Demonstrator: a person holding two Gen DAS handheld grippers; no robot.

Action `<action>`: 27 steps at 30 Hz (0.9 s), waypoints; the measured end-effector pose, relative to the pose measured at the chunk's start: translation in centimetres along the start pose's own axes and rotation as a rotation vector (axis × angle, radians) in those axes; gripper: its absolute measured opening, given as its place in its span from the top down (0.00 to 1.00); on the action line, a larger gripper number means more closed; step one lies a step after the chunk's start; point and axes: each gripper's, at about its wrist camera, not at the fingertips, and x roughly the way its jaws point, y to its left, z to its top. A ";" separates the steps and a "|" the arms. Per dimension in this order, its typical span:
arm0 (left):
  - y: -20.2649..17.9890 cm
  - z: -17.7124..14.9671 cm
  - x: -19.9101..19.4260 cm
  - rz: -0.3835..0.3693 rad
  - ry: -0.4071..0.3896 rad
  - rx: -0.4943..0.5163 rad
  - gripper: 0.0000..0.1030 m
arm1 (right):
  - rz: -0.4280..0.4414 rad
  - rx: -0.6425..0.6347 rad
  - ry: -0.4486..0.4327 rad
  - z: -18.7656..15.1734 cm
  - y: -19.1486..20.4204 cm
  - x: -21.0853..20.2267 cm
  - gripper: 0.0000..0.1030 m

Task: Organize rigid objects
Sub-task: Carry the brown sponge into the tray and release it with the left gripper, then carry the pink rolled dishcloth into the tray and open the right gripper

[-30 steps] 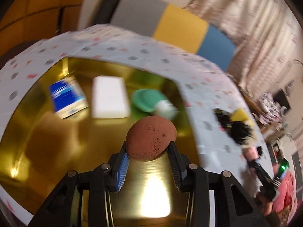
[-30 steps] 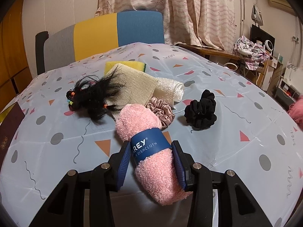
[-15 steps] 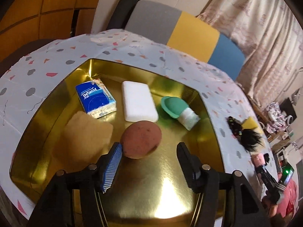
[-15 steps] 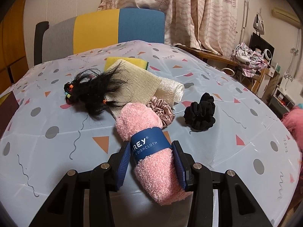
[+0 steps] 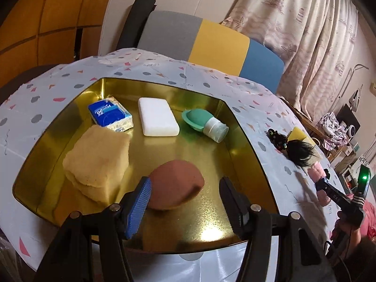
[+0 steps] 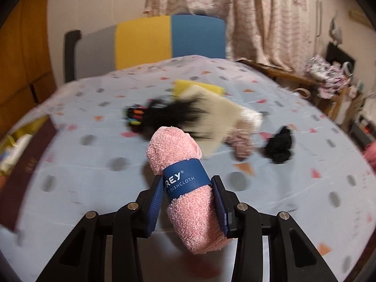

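Observation:
In the left wrist view my left gripper [image 5: 185, 195] is open above the gold tray [image 5: 244, 129]. A brown egg-shaped sponge [image 5: 176, 188] lies on the tray floor between the fingers, free of them. The tray also holds a tan sponge block [image 5: 98, 155], a blue tissue pack [image 5: 110, 115], a white bar [image 5: 157, 117] and a green-capped bottle [image 5: 204, 124]. In the right wrist view my right gripper [image 6: 189, 199] is shut on a pink rolled dishcloth [image 6: 185, 181] with a blue band, lifted above the table.
On the dotted tablecloth [image 6: 94, 164] lie a black hair piece [image 6: 169, 115], a beige cloth [image 6: 221, 112] over a yellow sponge [image 6: 188, 85], a pink scrunchie [image 6: 242, 143] and a black scrunchie [image 6: 279, 148]. A dark box [image 6: 21, 171] is at the left. A striped chair [image 6: 150, 40] stands behind.
My left gripper opened and let the brown sponge down onto the tray, then drew back. My right gripper lifted the pink dishcloth off the table and is moving; its view is blurred.

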 end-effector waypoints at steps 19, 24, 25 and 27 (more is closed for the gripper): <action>3.2 2.5 -2.5 0.089 -0.083 -0.100 0.41 | 0.448 -0.221 0.013 2.5 22.1 -4.5 0.60; 5.1 3.2 -3.1 0.098 -0.095 -0.169 0.41 | 0.466 -0.305 0.052 2.5 26.7 -3.3 0.59; 5.4 3.3 -3.1 0.100 -0.095 -0.177 0.41 | 0.465 -0.322 0.060 2.5 27.5 -2.9 0.59; 5.8 3.3 -3.2 0.103 -0.094 -0.193 0.41 | 0.455 -0.366 0.078 2.4 29.1 -2.1 0.59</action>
